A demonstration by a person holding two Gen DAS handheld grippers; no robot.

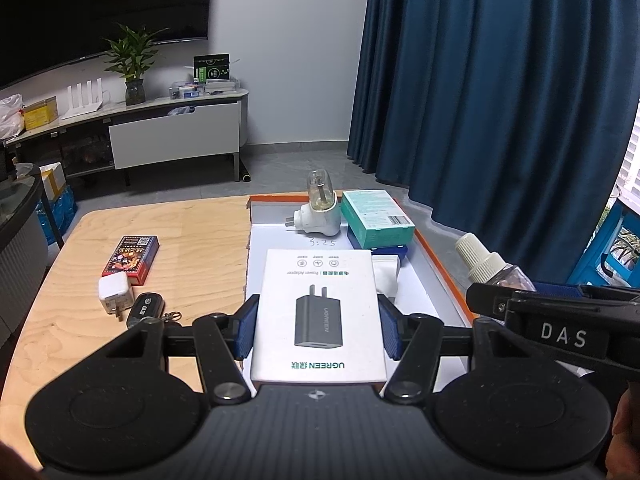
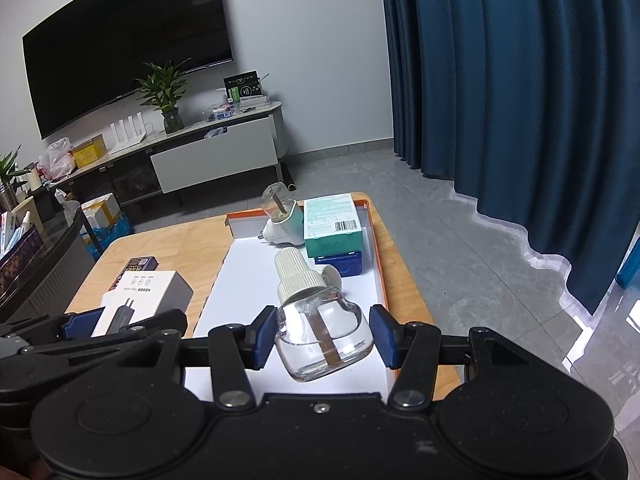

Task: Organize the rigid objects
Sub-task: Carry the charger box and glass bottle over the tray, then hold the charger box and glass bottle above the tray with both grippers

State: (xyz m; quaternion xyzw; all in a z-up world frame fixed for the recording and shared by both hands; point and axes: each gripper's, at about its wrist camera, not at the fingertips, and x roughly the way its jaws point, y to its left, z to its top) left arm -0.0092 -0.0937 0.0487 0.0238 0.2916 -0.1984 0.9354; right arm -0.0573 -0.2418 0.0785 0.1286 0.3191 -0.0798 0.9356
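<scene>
My left gripper [image 1: 316, 326] is shut on a white UGREEN charger box [image 1: 318, 312] and holds it over the near end of the orange-rimmed white tray [image 1: 444, 268]. My right gripper [image 2: 324, 334] is shut on a clear glass bottle with a ribbed white cap [image 2: 320, 316], held above the same tray [image 2: 378, 248]; the bottle also shows in the left wrist view [image 1: 494, 266]. In the tray lie a white plug-in vaporizer [image 1: 318, 210], a teal box [image 1: 376, 218] on a blue box [image 1: 394, 250], and a white item [image 1: 386, 272].
On the wooden table [image 1: 192, 232] left of the tray lie a red card box [image 1: 131, 260], a white plug adapter [image 1: 116, 296] and a black car key [image 1: 146, 310]. A TV stand [image 1: 176, 136] stands behind; blue curtains [image 1: 500, 80] hang at right.
</scene>
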